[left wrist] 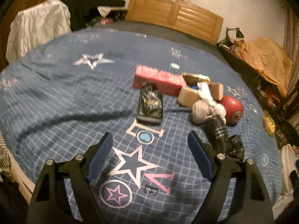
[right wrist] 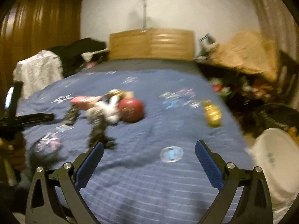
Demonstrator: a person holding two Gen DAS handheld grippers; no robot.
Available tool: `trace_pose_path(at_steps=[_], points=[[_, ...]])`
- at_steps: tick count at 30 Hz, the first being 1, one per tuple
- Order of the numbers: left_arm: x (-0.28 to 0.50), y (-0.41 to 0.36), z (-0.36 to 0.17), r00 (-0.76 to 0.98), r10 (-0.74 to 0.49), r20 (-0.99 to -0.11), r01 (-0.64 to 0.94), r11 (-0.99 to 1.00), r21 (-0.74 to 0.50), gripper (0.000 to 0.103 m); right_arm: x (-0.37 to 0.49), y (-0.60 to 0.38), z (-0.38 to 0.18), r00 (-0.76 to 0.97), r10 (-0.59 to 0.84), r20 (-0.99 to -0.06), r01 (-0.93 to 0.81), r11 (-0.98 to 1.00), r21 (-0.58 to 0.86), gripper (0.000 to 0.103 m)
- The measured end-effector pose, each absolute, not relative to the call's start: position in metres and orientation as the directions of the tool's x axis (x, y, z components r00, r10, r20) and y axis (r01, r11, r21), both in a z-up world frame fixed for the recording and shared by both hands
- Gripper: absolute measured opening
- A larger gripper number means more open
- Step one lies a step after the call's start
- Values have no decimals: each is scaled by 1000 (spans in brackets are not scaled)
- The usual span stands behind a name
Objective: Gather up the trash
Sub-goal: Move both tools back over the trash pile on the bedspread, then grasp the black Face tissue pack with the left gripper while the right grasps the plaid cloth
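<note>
Trash lies on a blue star-print bedspread (left wrist: 56,93). In the left wrist view there is a black snack bag (left wrist: 150,105), a pink box (left wrist: 158,81), a tan carton (left wrist: 187,96), a red round container (left wrist: 232,110), a white crumpled wad (left wrist: 205,102) and a dark striped sock (left wrist: 217,130). My left gripper (left wrist: 150,154) is open and empty, just short of the black bag. My right gripper (right wrist: 149,160) is open and empty above the bed; the red container (right wrist: 130,109) and a yellow wrapper (right wrist: 213,114) lie ahead. The left gripper (right wrist: 28,120) shows at its left edge.
A white bin (right wrist: 276,160) stands at the bed's right side next to a dark basket (right wrist: 276,117). A wooden headboard (left wrist: 173,16) is at the back, a cluttered desk with a lamp (left wrist: 261,59) on the right, and clothes over a chair (left wrist: 37,31) on the left.
</note>
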State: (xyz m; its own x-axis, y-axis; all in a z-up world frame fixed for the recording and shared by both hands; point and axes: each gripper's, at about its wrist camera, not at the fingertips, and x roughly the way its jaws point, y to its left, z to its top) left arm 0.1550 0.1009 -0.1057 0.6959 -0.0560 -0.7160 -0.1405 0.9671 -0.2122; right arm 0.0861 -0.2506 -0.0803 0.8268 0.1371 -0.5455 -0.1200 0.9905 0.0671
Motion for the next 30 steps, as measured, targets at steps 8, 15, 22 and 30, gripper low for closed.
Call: trace_pose_path(at_steps=[8,15,22,30], points=[[201,98,-126,644,-146,-751,-61,969,-240,67,146,-202,-112,695,335,-636,-268,942,203,77],[257,100,-150,595,-63,-801,-102,983,-152,64,204,-169,-140,587,374,-718,-321,922,218,74],[256,101,-156,594,-42,-803,-110,985,-133,42,232,-146,-170,520,381,-765,-337,914,226,46],[202,86,-132,644,-105,-758,-28,987,-160,36,188,-191,-147,564,405,-720,-263,914,308,44]])
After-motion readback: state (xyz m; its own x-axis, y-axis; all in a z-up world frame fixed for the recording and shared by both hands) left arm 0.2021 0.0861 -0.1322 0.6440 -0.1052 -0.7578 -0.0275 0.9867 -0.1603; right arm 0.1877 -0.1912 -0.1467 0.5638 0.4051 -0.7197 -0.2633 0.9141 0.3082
